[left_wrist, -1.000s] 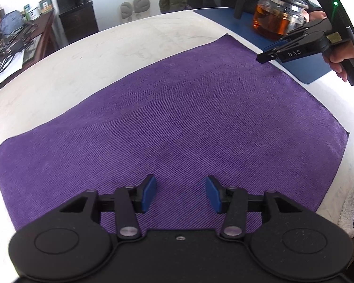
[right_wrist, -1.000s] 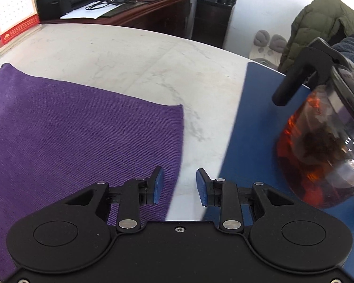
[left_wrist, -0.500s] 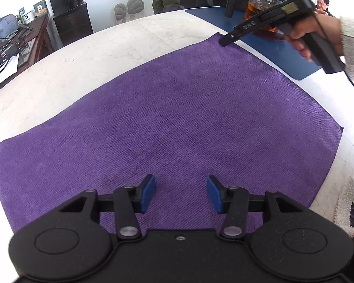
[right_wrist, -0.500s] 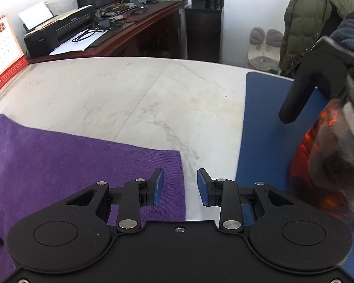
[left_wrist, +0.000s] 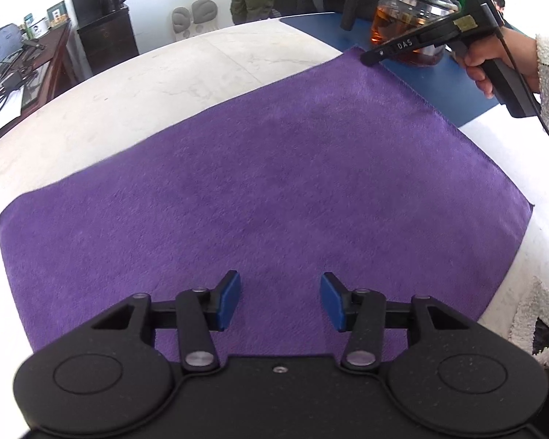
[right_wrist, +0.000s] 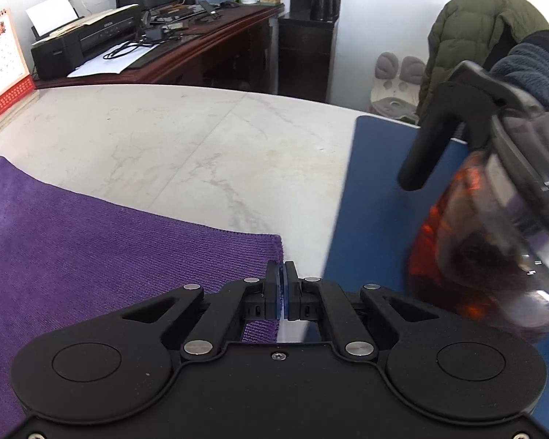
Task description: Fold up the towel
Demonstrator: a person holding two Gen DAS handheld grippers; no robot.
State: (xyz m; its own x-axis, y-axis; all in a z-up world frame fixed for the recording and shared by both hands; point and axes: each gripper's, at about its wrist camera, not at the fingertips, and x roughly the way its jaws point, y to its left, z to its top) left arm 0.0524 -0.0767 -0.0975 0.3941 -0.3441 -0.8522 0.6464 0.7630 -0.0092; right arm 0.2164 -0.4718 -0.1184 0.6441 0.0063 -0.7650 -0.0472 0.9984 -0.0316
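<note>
Left wrist view: we see one purple towel spread flat, unfolded, on the white marble tabletop. Our left tongs hover above its near edge, jaws partly apart, gripping nothing. Our right tongs have just closed, pinching the towel's far right corner. Beside that corner lies one blue mat carrying one glass teapot of dark tea, close to the right tongs. One hand holds them.
</note>
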